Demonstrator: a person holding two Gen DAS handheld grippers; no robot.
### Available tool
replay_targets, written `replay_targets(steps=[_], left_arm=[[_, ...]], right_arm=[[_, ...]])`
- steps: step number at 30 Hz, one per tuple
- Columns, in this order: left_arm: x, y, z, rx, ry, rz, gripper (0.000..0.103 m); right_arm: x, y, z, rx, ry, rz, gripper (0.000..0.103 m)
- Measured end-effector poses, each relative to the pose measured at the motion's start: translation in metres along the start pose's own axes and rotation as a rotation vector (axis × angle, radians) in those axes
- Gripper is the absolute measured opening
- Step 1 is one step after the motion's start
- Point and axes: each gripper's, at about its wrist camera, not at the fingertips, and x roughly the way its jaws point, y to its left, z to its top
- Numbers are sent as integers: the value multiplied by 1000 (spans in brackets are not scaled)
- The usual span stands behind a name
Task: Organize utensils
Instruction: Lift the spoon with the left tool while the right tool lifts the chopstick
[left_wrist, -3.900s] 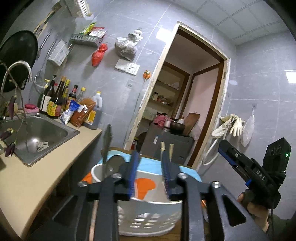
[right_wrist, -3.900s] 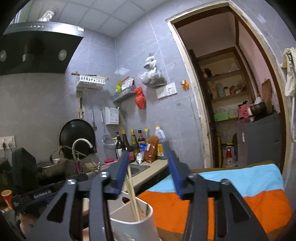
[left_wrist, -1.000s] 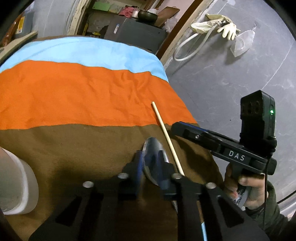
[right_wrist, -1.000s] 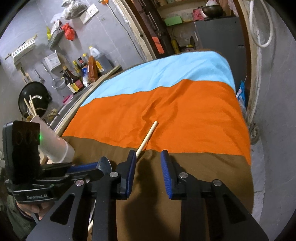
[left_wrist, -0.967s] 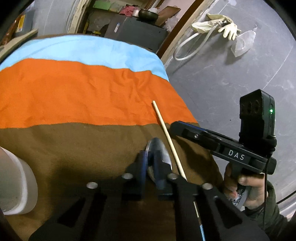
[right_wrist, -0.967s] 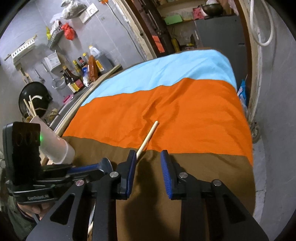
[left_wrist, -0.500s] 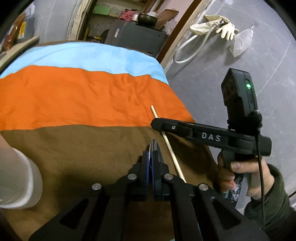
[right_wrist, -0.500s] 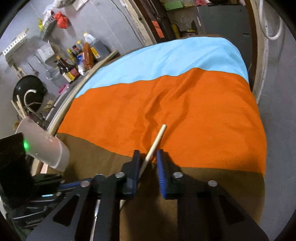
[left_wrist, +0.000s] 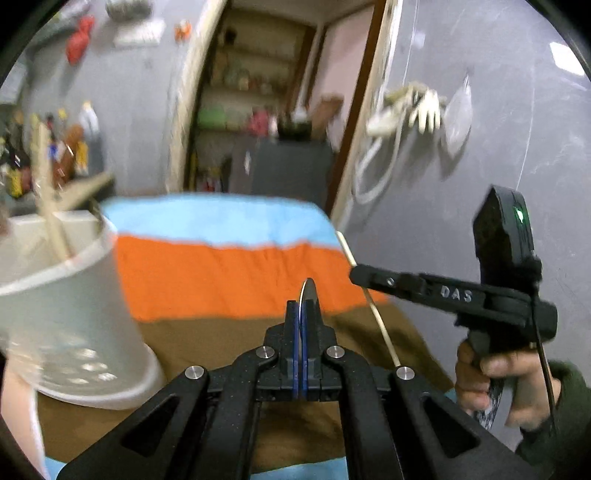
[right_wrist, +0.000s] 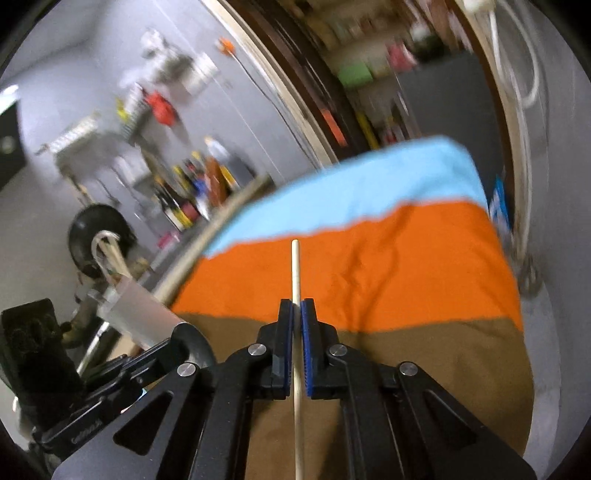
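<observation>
Utensils are being held in both grippers above the striped cloth (left_wrist: 229, 273) on the worktop. At the far left, a white perforated holder (left_wrist: 70, 314) is being seen with pale chopsticks (left_wrist: 46, 192) leaning inside it. In the middle, a thin metal spoon (left_wrist: 307, 291) is being pinched edge-on by the pressed-together jaws of the left gripper (left_wrist: 303, 314), its rounded bowl sticking up past the blue pads. Further right, a slim, pale wooden chopstick (right_wrist: 295, 273) is being clamped between the jaws of the right gripper (right_wrist: 297, 314), pointing straight ahead.
</observation>
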Motion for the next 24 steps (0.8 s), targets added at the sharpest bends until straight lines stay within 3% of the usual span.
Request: replay_targets(steps=[5, 9, 16, 24], left_arm=[[-37, -2, 8, 24, -182, 70, 0], [-56, 7, 17, 14, -251, 90, 0], [-108, 39, 46, 6, -373, 146, 0], [-159, 86, 78, 40, -453, 294, 0]], right_arm=[[-24, 36, 2, -101, -207, 40, 3], [-29, 70, 6, -195, -314, 43, 3], [-31, 121, 20, -296, -393, 50, 3], [-23, 171, 42, -338, -440, 145, 3]])
